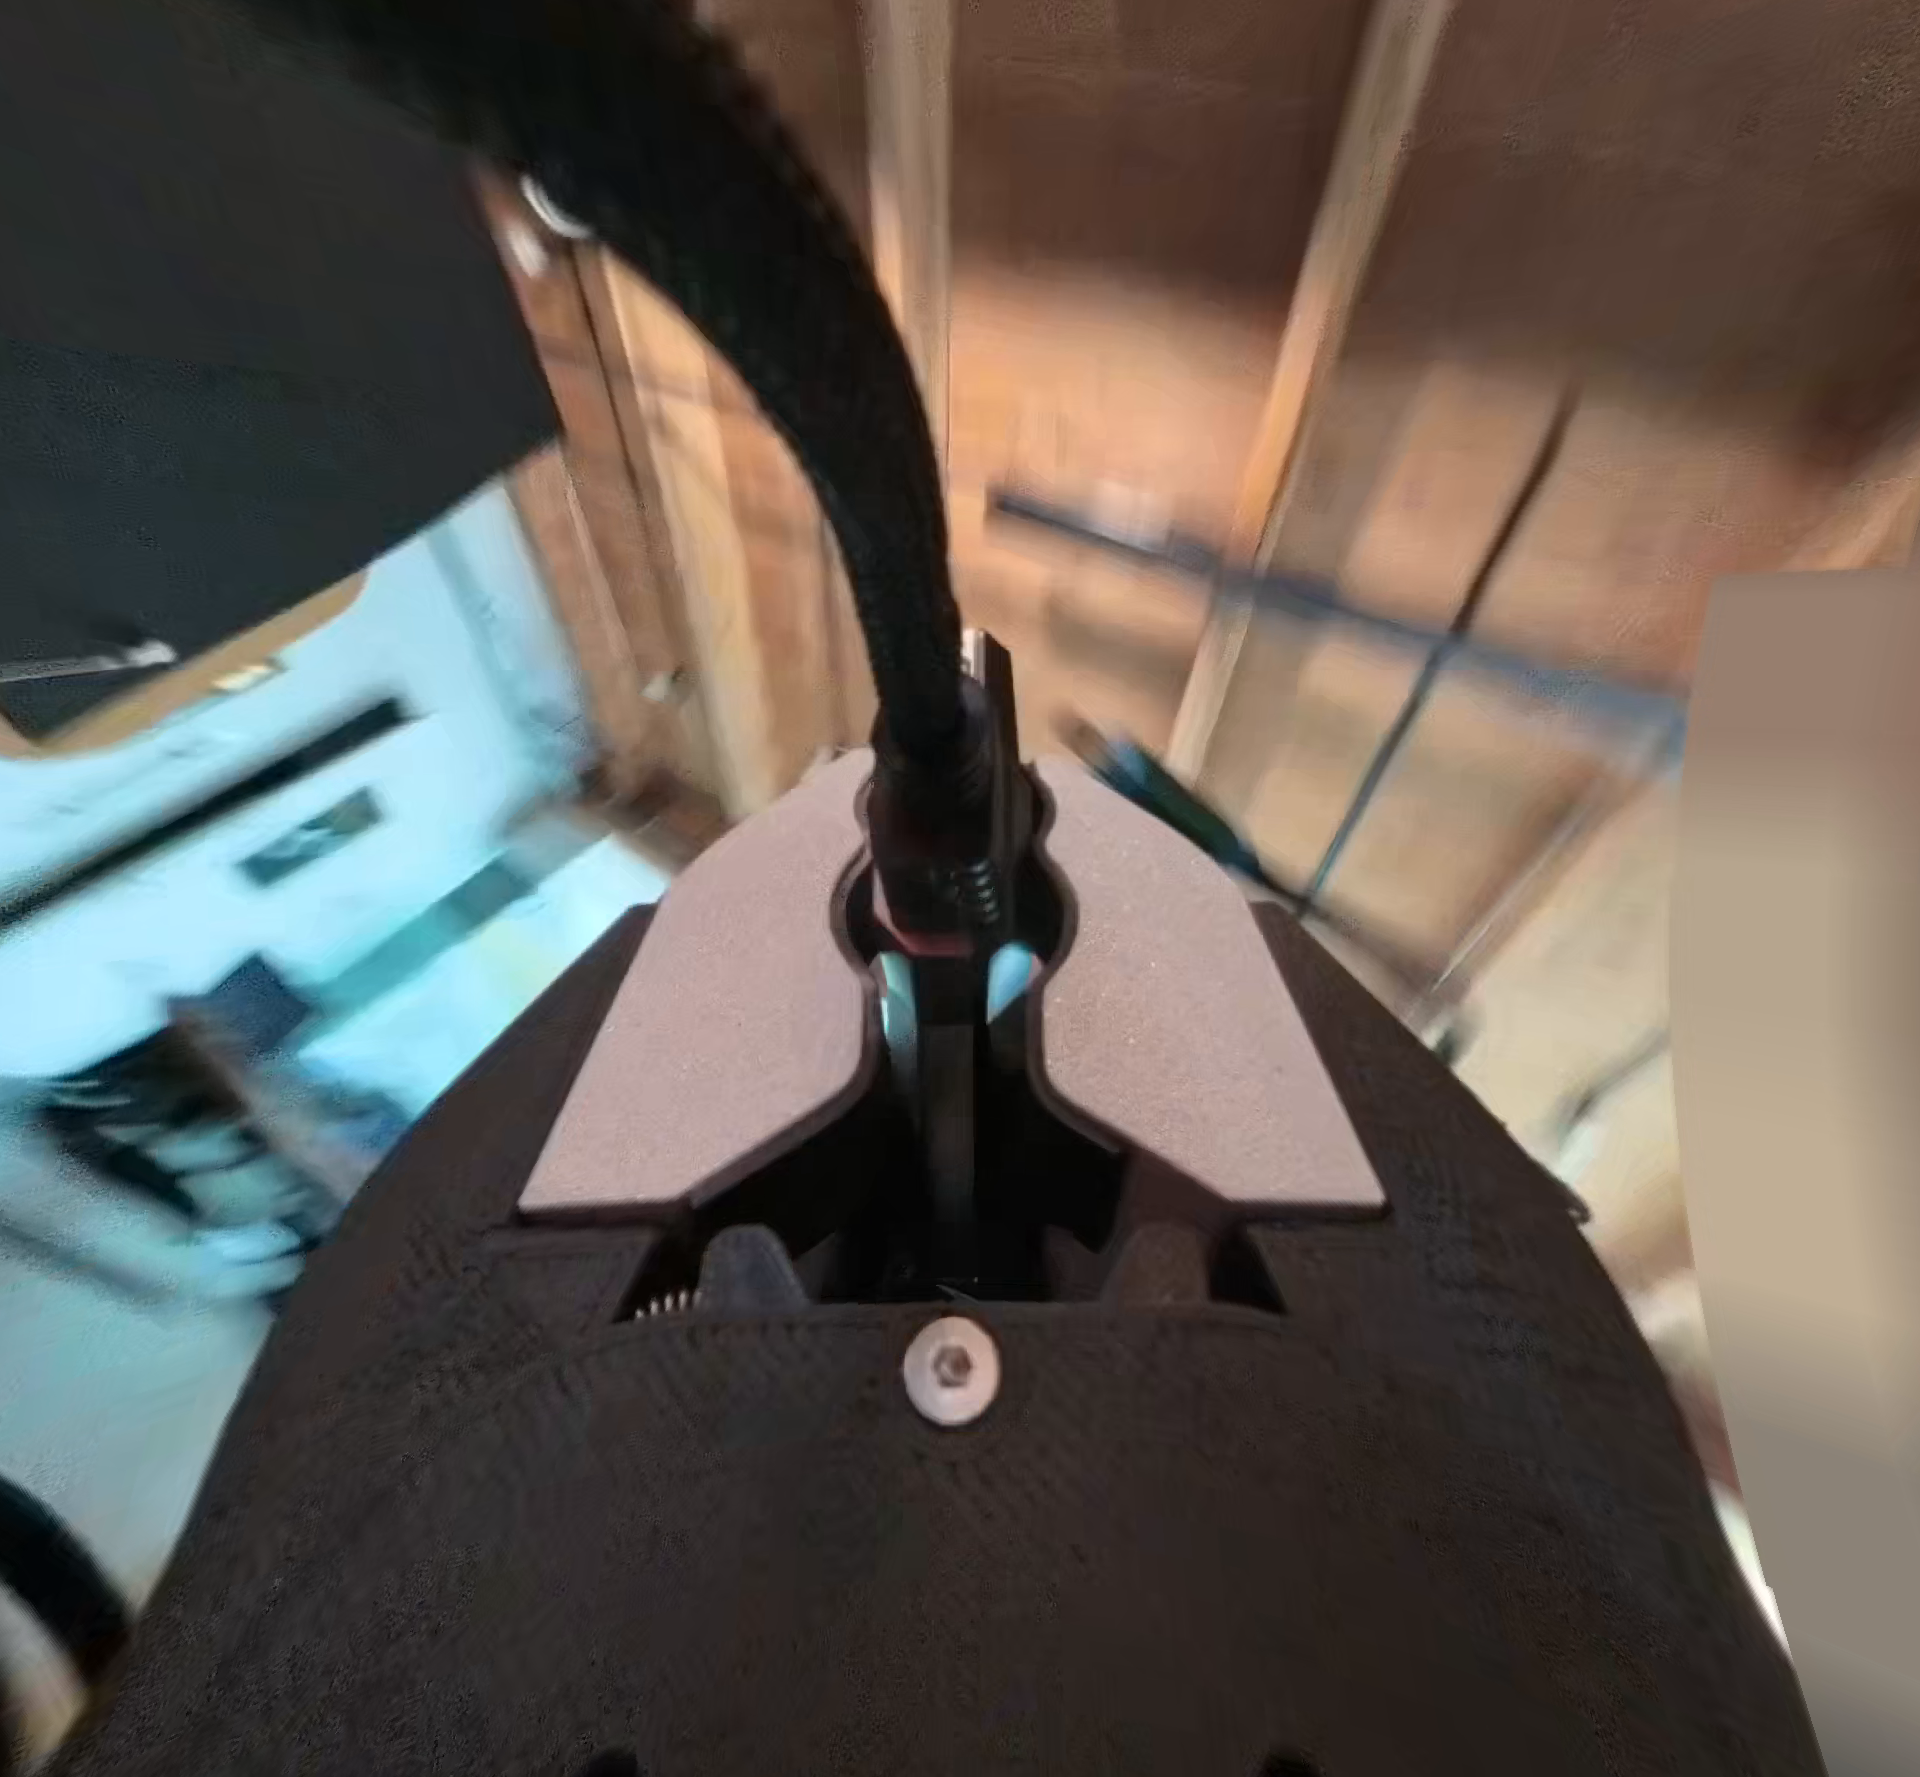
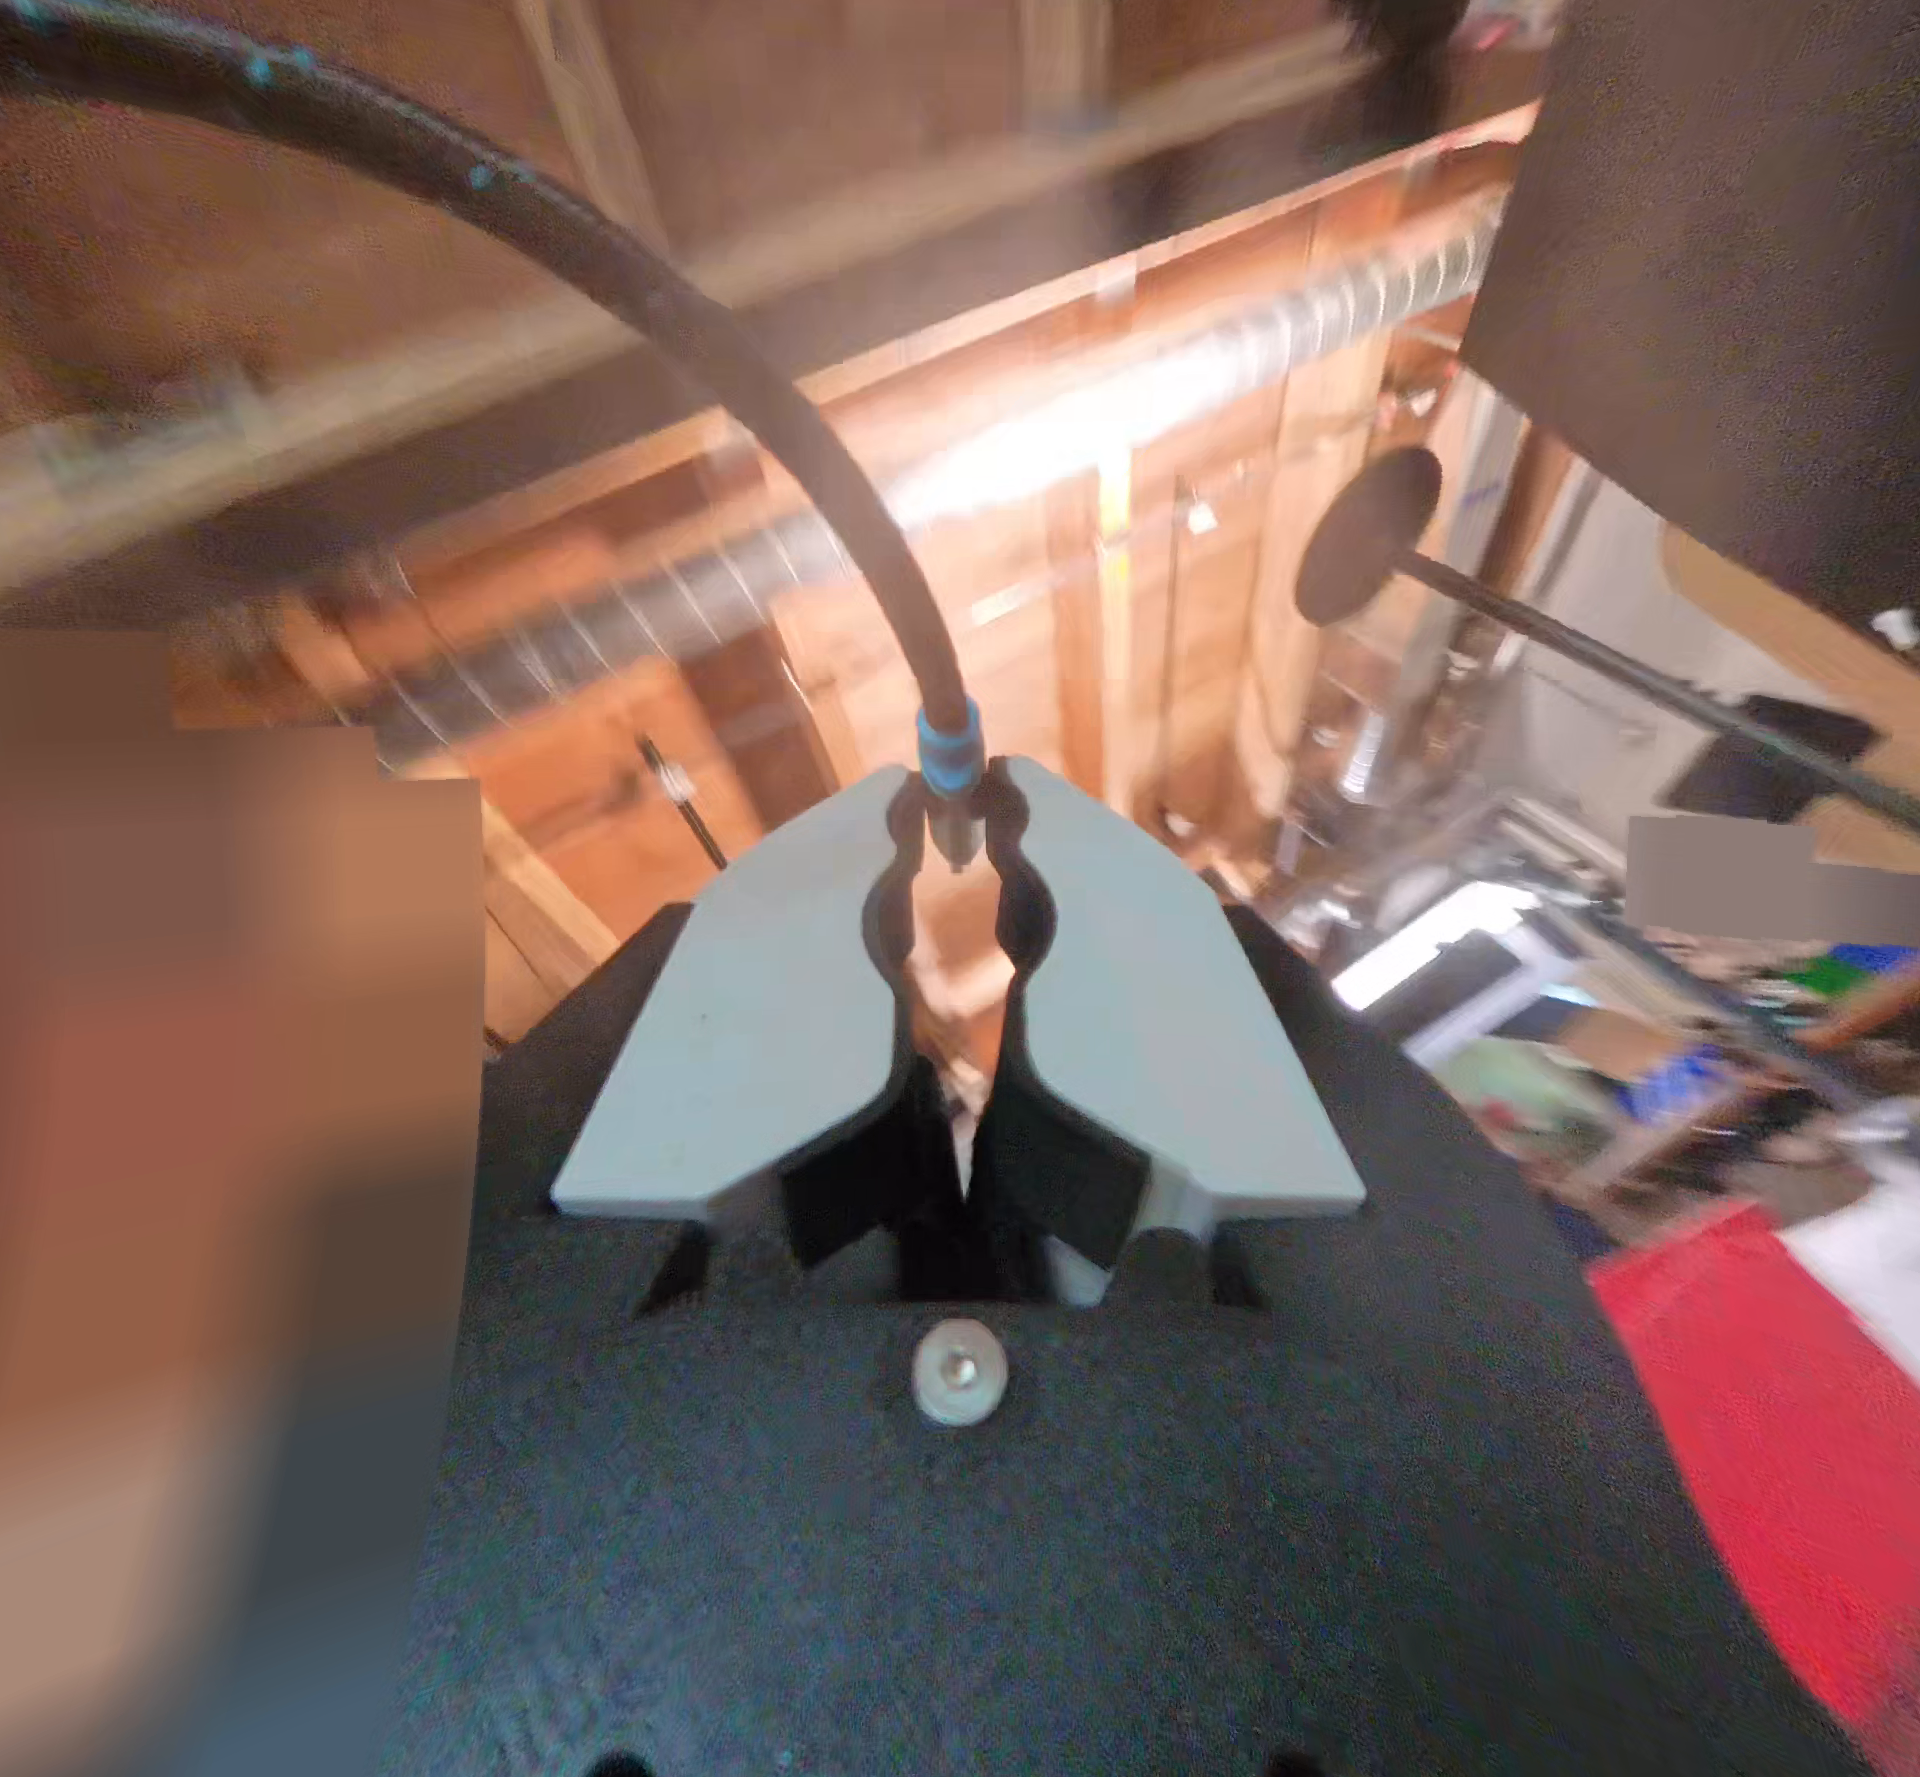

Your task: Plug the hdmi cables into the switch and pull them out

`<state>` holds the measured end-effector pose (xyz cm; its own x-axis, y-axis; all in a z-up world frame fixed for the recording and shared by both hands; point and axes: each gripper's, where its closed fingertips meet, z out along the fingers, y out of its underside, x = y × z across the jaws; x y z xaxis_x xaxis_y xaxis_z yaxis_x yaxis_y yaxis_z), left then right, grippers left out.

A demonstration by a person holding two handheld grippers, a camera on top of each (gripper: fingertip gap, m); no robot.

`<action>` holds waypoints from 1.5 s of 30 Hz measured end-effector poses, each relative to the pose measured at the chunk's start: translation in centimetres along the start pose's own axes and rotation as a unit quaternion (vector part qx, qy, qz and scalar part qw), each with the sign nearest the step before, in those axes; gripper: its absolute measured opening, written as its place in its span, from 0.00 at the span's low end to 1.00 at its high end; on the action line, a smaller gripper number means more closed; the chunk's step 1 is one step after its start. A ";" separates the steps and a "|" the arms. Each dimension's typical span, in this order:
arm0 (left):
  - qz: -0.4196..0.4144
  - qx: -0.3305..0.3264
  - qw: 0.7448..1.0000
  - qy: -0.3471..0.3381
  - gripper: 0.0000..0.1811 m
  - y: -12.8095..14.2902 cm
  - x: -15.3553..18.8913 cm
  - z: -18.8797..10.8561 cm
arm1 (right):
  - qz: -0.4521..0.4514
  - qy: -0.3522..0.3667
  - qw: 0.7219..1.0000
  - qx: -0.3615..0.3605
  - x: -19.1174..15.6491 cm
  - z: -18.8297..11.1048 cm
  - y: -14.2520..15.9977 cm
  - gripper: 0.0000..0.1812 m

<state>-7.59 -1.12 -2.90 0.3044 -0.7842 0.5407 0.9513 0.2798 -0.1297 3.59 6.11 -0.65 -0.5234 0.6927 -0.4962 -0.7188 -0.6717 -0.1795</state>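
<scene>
Behind my left gripper point(image 1: 951, 792) the wooden background point(image 1: 1351, 273) smears to streaks; my black braided cable point(image 1: 831, 377) runs off the top edge; the right one's blue-ringed cable point(image 2: 623, 273) leaves at left; I cannot see the switch.

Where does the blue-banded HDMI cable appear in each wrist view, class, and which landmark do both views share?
Left wrist view: not in it; a thicker braided cable sits in the left gripper.
Right wrist view: blue-banded HDMI cable, centre, pinched at the right gripper tips.
Shared landmark: wooden beams overhead.
</scene>
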 end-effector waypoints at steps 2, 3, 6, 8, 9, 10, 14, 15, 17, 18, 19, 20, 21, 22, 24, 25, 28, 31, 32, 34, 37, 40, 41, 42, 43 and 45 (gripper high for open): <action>0.014 -0.037 0.999 0.000 0.12 2.1 -0.2 -0.1 | 0.008 -0.020 1.000 0.010 0.0 0.1 0.4 0.06; 0.058 -0.051 0.997 -0.005 0.12 2.3 -0.3 -0.3 | -0.014 -0.010 1.000 -0.012 0.6 -0.1 0.7 0.06; 0.116 -0.009 0.993 -0.016 0.12 -1.0 -0.4 -0.3 | -0.052 -0.003 0.997 -0.058 0.9 0.4 0.8 0.06; 0.119 -0.011 0.993 -0.008 0.12 -2.4 -0.3 0.0 | -0.092 -0.009 0.990 -0.106 0.2 1.3 0.8 0.06; 0.115 -0.025 0.993 -0.003 0.12 -2.5 -0.4 0.1 | -0.117 -0.003 0.984 -0.134 0.1 1.5 0.7 0.06; 0.114 -0.048 0.992 -0.002 0.12 -2.3 -0.6 -0.1 | -0.140 0.000 0.976 -0.164 -0.1 1.7 0.6 0.06; 0.110 -0.117 0.987 -0.018 0.12 -1.2 -2.7 -2.6 | -0.252 0.031 0.922 -0.294 0.2 1.1 -1.4 0.06; 0.104 -0.123 0.987 -0.021 0.12 -1.1 -3.2 -3.3 | -0.305 0.048 0.898 -0.313 0.5 0.7 -2.7 0.06; 0.079 -0.123 0.989 -0.029 0.12 -1.1 -3.8 -4.5 | -0.404 0.112 0.839 -0.347 1.5 -0.5 -6.2 0.06; 0.061 -0.112 0.992 -0.025 0.12 -1.3 -3.7 -4.7 | -0.437 0.145 0.808 -0.368 1.8 -1.3 -7.9 0.06; 0.050 -0.104 0.993 -0.013 0.12 -1.5 -3.4 -4.8 | -0.466 0.182 0.777 -0.383 1.9 -2.1 -9.9 0.06; 0.043 -0.105 0.994 -0.006 0.12 -1.5 -3.1 -4.9 | -0.500 0.217 0.751 -0.374 1.7 -2.7 -12.3 0.06; 0.037 -0.113 0.993 -0.005 0.12 -1.4 -3.1 -5.1 | -0.529 0.250 0.727 -0.360 1.2 -3.3 -14.8 0.06; 0.033 -0.122 0.992 -0.007 0.12 -1.2 -3.2 -5.2 | -0.545 0.284 0.705 -0.355 0.7 -4.2 -17.0 0.06; 0.024 -0.131 0.991 -0.020 0.12 -1.0 -3.7 -5.5 | -0.569 0.348 0.665 -0.335 -0.7 -6.1 -21.0 0.06; 0.019 -0.135 0.990 -0.022 0.12 -0.8 -3.8 -5.5 | -0.585 0.379 0.644 -0.314 -1.7 -7.0 -23.1 0.06; 0.007 -0.158 0.987 -0.029 0.12 0.1 -4.1 -5.6 | -0.619 0.459 0.582 -0.259 -4.8 -9.8 -28.0 0.07; -0.003 -0.173 0.984 -0.033 0.12 0.8 -4.3 -5.7 | -0.646 0.525 0.507 -0.224 -7.8 -12.4 -31.0 0.06; -0.005 -0.174 0.984 -0.032 0.12 0.9 -4.3 -5.8 | -0.655 0.549 0.473 -0.215 -8.7 -13.2 -31.8 0.07; -0.004 -0.178 0.983 -0.036 0.13 1.0 -4.4 -5.8 | -0.672 0.590 0.391 -0.220 -10.2 -14.7 -32.7 0.07; -0.001 -0.181 0.983 -0.039 0.12 1.1 -4.5 -5.9 | -0.690 0.624 0.264 -0.255 -11.4 -16.0 -32.8 0.06; 0.002 -0.186 0.982 -0.039 0.13 1.3 -4.4 -5.9 | -0.685 0.623 0.167 -0.340 -10.0 -16.9 -32.1 0.07; 0.003 -0.188 0.981 -0.040 0.13 1.4 -4.5 -5.9 | -0.674 0.621 0.154 -0.370 -9.0 -17.3 -31.8 0.07; 0.005 -0.190 0.981 -0.040 0.13 1.4 -4.4 -5.9 | -0.656 0.622 0.152 -0.401 -7.7 -17.8 -31.4 0.07; 0.007 -0.192 0.981 -0.039 0.13 1.5 -4.4 -5.9 | -0.628 0.623 0.159 -0.438 -6.2 -18.7 -30.8 0.07; 0.016 -0.199 0.979 -0.039 0.13 1.7 -4.4 -5.9 | -0.557 0.622 0.186 -0.518 -3.3 -20.9 -29.1 0.07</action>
<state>-7.00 -0.52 -10.41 0.3436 -0.7297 0.5912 0.8905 0.0531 -0.4519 35.80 17.94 -11.57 0.6612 0.3893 0.6413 0.7460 -0.4309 -0.5077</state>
